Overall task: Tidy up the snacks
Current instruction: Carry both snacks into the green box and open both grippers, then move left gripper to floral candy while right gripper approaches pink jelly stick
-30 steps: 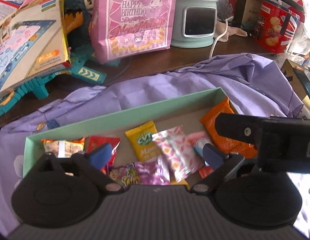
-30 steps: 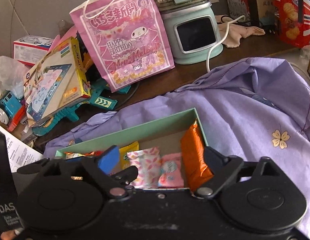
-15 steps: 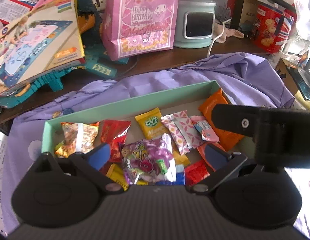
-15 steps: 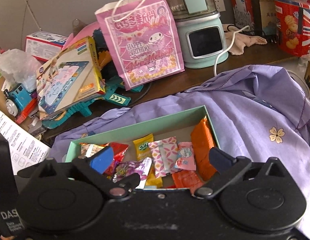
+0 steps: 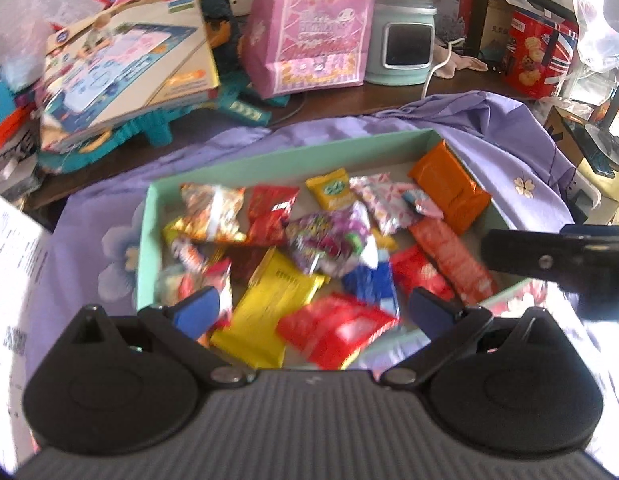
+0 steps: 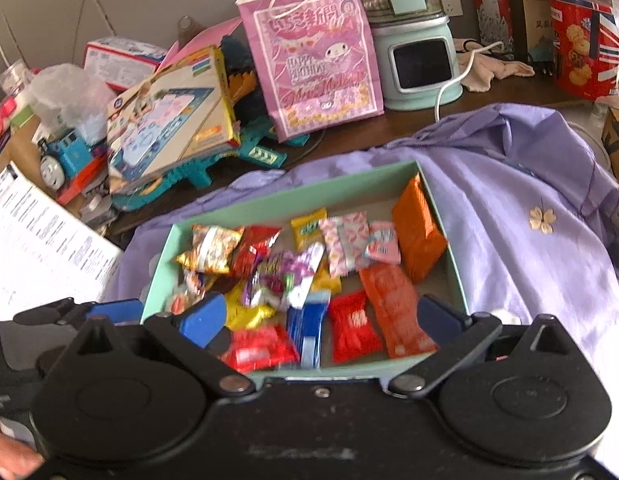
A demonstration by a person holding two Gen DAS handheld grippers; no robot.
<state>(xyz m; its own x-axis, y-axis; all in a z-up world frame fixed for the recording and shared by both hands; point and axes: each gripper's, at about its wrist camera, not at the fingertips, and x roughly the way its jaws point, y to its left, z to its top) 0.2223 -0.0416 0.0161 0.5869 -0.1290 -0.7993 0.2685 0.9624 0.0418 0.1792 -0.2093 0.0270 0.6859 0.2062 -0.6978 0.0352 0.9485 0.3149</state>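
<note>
A shallow mint-green box (image 6: 441,224) sits on a wrinkled lilac cloth (image 6: 521,248) and holds all the snacks. At its left end lies a gold-and-orange crinkled packet (image 6: 209,248), touching a red foil packet (image 6: 255,246). Toward the middle sit a small yellow sachet (image 6: 307,228), a shiny purple candy bag (image 6: 283,276) over a yellow pouch (image 5: 271,312), and a blue-and-white wrapper (image 6: 309,330). Further right are a pink-patterned packet (image 6: 343,242), a small pink sachet (image 6: 383,242), a red square packet (image 6: 351,330) and a long orange-red bar (image 6: 393,308). An orange foil pack (image 6: 417,232) leans against the right wall. The nearest red packet (image 5: 337,330) is blurred, so its print cannot be read.

Behind the box, left to right: a blue toy train (image 6: 63,158), a boxed drawing toy (image 6: 173,120), a pink birthday gift bag (image 6: 317,64), a mint appliance with a dark screen (image 6: 419,64) and a red biscuit tin (image 6: 589,40).

The left gripper (image 5: 313,308) hovers above the near edge with jaws spread wide, gripping nothing. The right gripper (image 6: 321,318) is likewise wide apart and empty; its black body juts into the left view's right side.

Compared with 1.0 s ago, both cameras have pulled back, so the whole box now shows rather than only its far half.
</note>
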